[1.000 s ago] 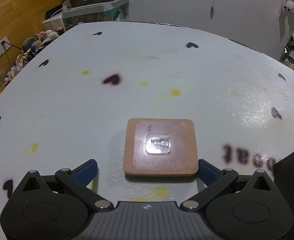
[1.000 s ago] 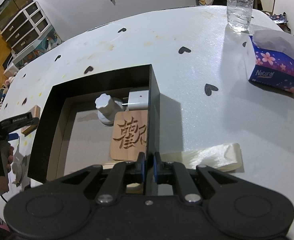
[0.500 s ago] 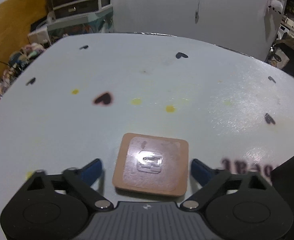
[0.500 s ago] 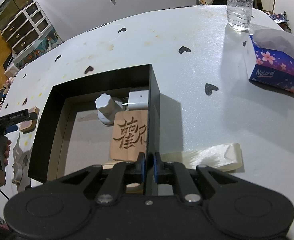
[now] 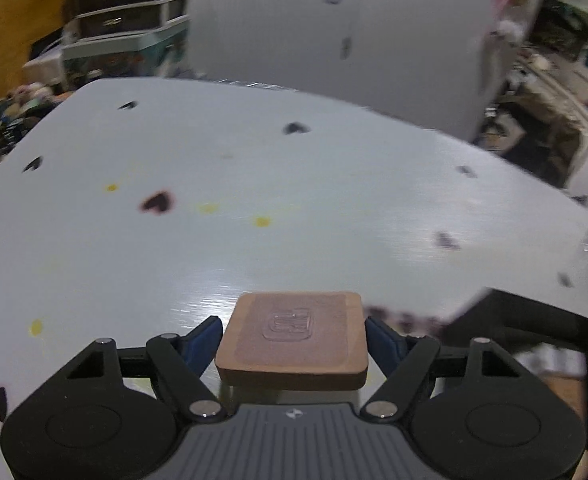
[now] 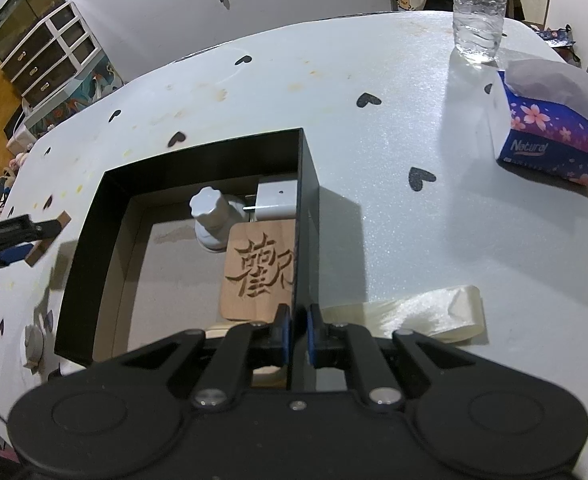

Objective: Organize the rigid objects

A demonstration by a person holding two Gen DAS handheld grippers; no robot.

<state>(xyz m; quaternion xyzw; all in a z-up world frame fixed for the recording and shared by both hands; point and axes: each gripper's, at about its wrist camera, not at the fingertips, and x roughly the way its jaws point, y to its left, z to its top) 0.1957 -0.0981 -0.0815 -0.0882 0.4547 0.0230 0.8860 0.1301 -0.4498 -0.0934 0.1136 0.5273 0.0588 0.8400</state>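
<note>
Clamping the wooden block [image 5: 292, 342] across its sides, the left tool [image 5: 293, 336] holds it off the table [image 5: 254, 176]; the black box [image 6: 198, 160] lies to its right (right tool [image 6: 298, 330] pinches the box wall).

Left tongs [image 5: 293, 338] just closing, gripping; right tongs [image 6: 297, 334] clamped shut, pitched downward.
</note>
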